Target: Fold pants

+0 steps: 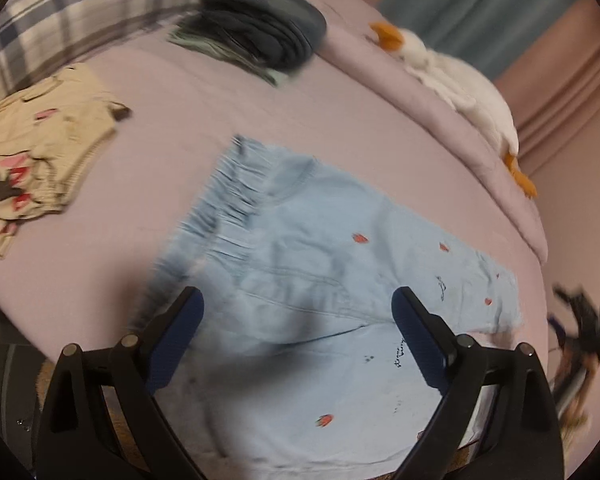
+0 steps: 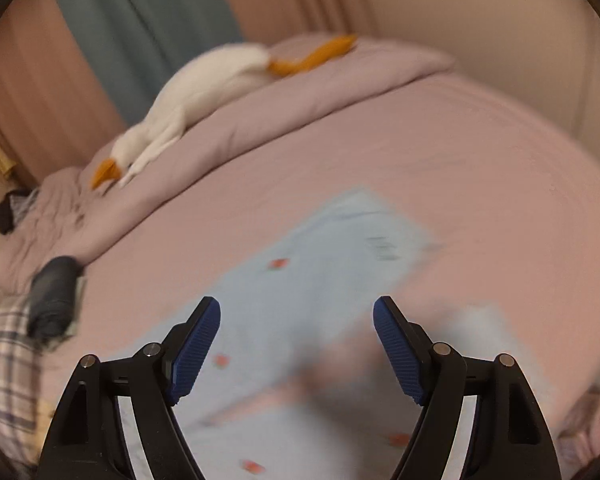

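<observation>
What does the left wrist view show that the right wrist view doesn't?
Left wrist only: the pants' elastic waistband and a beige printed garment. Right wrist only: the two leg ends spread apart, though blurred. Both: light blue pants, pink bed, goose plush, dark folded stack; left gripper and right gripper open.

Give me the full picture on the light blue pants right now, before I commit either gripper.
The light blue pants lie spread out on the pink bedsheet, not yet folded. The fabric looks like thin, soft denim, dotted with small red strawberry-like motifs and some dark script. The gathered elastic waistband points toward the bed's far side; the two legs part nearer the cameras, with sheet showing between them in the right wrist view. Both the left gripper and the right gripper are open above them, holding nothing.
</observation>
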`<move>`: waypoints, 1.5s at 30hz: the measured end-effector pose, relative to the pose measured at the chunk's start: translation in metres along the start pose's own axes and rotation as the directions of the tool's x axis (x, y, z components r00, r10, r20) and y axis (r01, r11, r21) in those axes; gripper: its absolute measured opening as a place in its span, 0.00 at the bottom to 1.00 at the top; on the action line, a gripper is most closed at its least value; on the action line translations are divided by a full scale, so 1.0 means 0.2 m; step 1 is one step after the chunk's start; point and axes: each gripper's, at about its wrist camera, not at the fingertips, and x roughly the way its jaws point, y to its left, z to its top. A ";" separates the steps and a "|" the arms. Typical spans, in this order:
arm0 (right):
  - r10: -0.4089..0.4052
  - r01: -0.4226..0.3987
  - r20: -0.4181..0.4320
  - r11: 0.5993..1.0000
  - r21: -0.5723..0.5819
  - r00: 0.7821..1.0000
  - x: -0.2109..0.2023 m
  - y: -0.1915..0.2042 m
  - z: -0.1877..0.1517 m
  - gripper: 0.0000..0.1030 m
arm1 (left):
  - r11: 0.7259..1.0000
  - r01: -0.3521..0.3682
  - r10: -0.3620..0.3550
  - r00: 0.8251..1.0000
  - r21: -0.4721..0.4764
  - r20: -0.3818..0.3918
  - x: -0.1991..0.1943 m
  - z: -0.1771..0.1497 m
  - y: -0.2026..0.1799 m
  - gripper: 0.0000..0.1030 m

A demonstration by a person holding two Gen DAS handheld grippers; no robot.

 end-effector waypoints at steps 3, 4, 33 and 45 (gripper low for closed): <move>0.063 -0.056 -0.139 0.997 0.057 0.988 0.31 0.11 0.07 0.76 | 1.000 0.002 -0.002 0.999 0.010 -0.033 0.08 -0.02 -0.06 0.92; 0.066 -0.055 -0.173 0.996 0.071 0.983 0.39 0.15 0.09 0.76 | 1.000 0.003 -0.002 0.999 0.013 -0.040 0.09 -0.02 -0.06 0.91; 0.151 -0.156 0.126 0.988 0.025 0.980 -0.59 -0.20 -0.58 0.07 | 0.992 0.113 -0.117 0.990 -0.047 -0.082 0.16 0.08 -0.29 0.92; 0.065 -0.061 -0.030 0.991 0.120 0.997 -0.29 -0.29 -0.68 0.07 | 0.997 0.064 -0.070 0.976 -0.035 -0.207 0.46 0.09 -0.29 0.11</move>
